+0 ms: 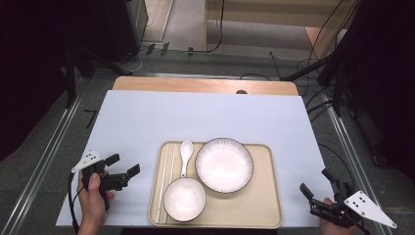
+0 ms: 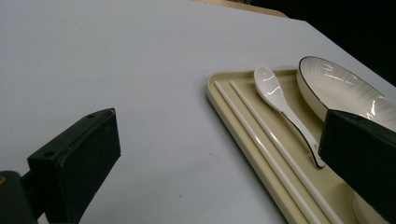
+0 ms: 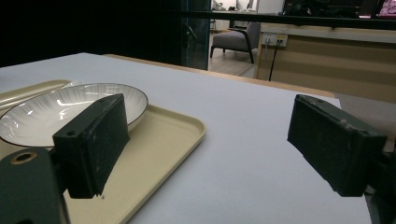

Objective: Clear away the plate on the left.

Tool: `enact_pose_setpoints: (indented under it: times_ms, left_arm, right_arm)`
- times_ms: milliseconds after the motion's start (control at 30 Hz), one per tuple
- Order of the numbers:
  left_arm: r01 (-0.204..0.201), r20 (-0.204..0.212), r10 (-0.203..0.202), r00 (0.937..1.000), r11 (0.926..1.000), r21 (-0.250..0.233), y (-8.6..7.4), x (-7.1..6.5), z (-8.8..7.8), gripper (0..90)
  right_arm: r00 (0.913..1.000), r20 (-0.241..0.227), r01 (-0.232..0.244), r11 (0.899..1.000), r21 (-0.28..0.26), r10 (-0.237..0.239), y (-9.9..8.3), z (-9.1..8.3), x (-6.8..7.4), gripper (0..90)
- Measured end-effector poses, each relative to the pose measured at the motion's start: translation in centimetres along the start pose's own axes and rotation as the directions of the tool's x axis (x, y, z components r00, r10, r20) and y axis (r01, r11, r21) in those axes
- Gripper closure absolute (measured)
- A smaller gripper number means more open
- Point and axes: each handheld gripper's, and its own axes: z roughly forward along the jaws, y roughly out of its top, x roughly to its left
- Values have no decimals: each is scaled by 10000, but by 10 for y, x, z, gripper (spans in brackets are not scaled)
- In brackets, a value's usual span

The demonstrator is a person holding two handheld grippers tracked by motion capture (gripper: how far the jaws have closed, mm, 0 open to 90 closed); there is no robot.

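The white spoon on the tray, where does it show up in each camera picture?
High view: the spoon lies at the tray's far left, between the chopsticks and the plate.
Left gripper view: right of centre, beside the chopsticks.
Right gripper view: not in it.
Shared landmark: the beige tray.

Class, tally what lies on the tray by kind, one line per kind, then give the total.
Plate: 1
Bowl: 1
Spoon: 1
Chopsticks: 2
Total on the tray: 5
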Motion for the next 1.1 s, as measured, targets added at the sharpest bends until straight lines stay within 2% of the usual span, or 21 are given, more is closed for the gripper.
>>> enact_pose_setpoints:
  times_ms: [67, 567, 700, 933, 1100]
  left_arm:
    - [-27, -146, 27, 9999, 10000, 7, -2, 1, -2, 0]
    - [-189, -398, 187, 9990, 9998, -51, -15, 7, -23, 0]
    - [-89, -472, 79, 9989, 9998, -205, -18, 11, -30, 0]
    - [-334, -659, 322, 9973, 9993, -169, -22, 14, -39, 0]
    - [-272, -683, 258, 9973, 9994, -202, -25, 18, -45, 0]
  right_arm:
    - [10000, 2, -6, 10000, -9, 6, 0, 0, 0, 129]
    - [10000, 15, -2, 10000, 8, 2, 0, 0, 0, 129]
    - [10000, 31, -38, 10000, 10, 38, 0, -1, -1, 129]
    - [10000, 47, -22, 10000, 20, 22, 0, -1, -1, 129]
    - [10000, 24, 28, 10000, 9, -28, -1, -1, -1, 129]
